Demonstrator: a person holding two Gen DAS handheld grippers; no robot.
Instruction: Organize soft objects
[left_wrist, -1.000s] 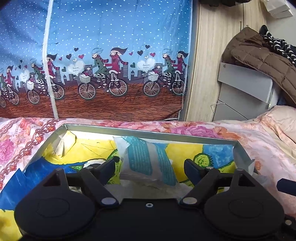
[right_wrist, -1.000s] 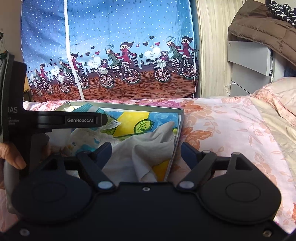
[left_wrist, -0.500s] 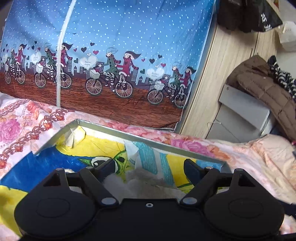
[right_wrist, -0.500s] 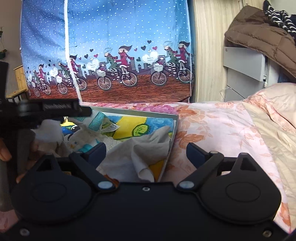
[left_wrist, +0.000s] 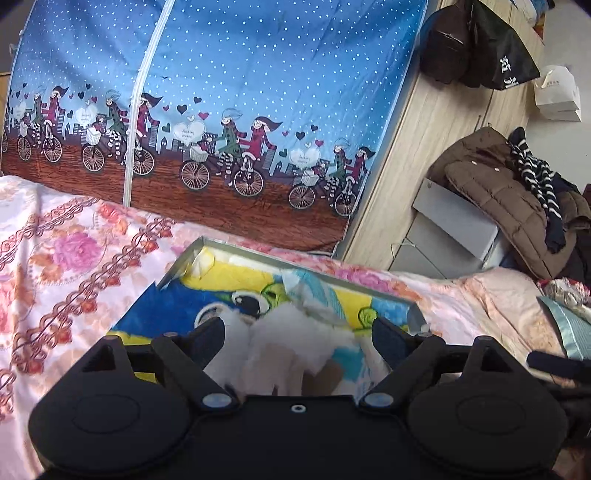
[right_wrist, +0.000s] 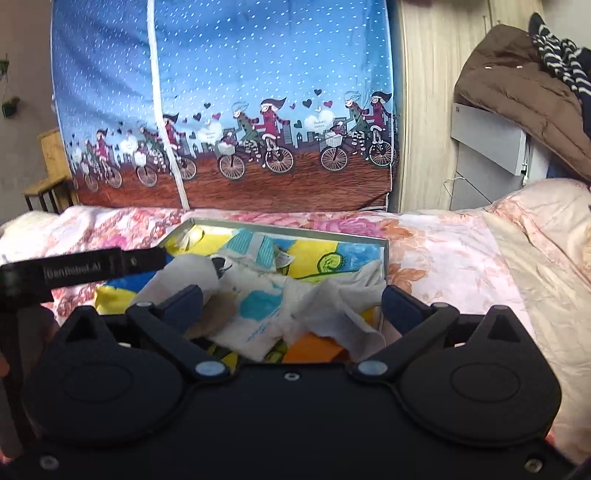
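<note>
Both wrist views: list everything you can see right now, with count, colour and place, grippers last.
tray: one, grey rim, yellow-blue picture lining, on the bed
soft items: a loose pile, white, teal-printed, grey, inside the tray; count unclear
bedspread: one, pink floral, under the tray
fabric wardrobe: one, blue with cyclists, behind the bed
jacket: one, brown, on grey furniture, right
striped garment: one, dark and white, on the jacket
bags: dark and white, hanging top right
left gripper: black, jaws opening, over the pile
right gripper: black, jaws opening, nothing gripped
</note>
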